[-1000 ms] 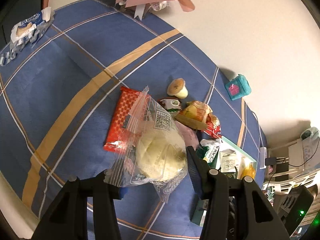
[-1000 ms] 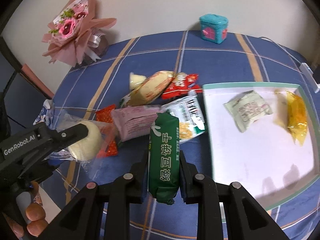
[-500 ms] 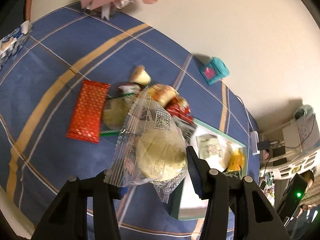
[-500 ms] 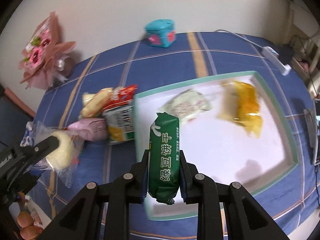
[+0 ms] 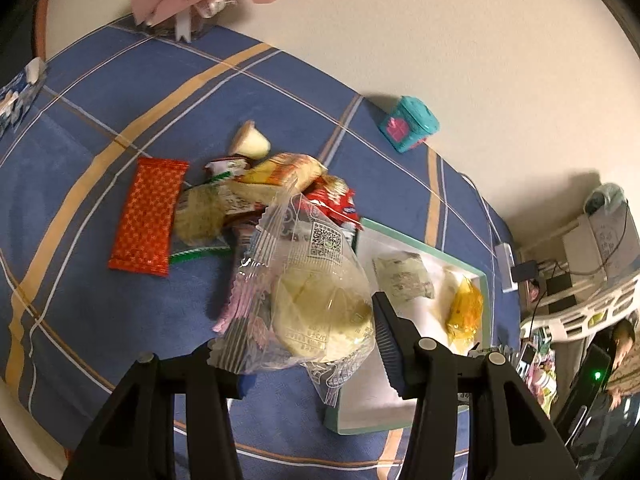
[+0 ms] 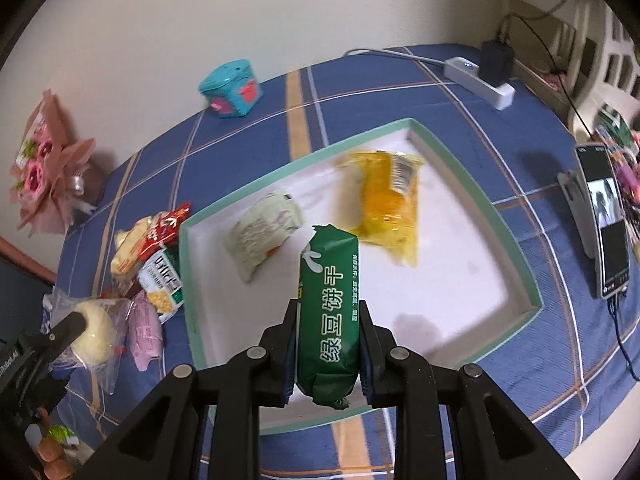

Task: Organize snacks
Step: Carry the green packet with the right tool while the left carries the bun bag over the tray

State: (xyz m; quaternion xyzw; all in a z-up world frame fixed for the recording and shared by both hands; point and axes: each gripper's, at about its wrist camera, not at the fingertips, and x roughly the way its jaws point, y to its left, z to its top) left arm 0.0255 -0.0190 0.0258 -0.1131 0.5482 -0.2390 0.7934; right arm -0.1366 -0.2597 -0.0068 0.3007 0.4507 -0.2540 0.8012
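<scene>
Clear crinkly plastic fills the lower middle of the left wrist view: a round pale bun in its transparent wrapper sits between the fingers of the left gripper, whose jaws stand partly apart and press on the pack from both sides, so it hangs clear of the blue checked cloth. Holding it by the sides leaves the wrapper's loose end free, which I judge handy for dropping it flat. Just to the right of the bun lies the white tray with its green rim, already holding a pale green packet and a yellow packet. Up and to the left, the unsorted heap stays on the cloth, with a red wafer pack at its left edge.

From the right wrist view, the right gripper is clamped tight on a green biscuit pack, gripped near its lower end so the length points away toward the centre of the frame. That pack hovers over the near part of the tray, between the two packets already inside and the near rim, which reads as lined up for release. At lower left the left gripper with its bun waits outside the tray's left rim.
</scene>
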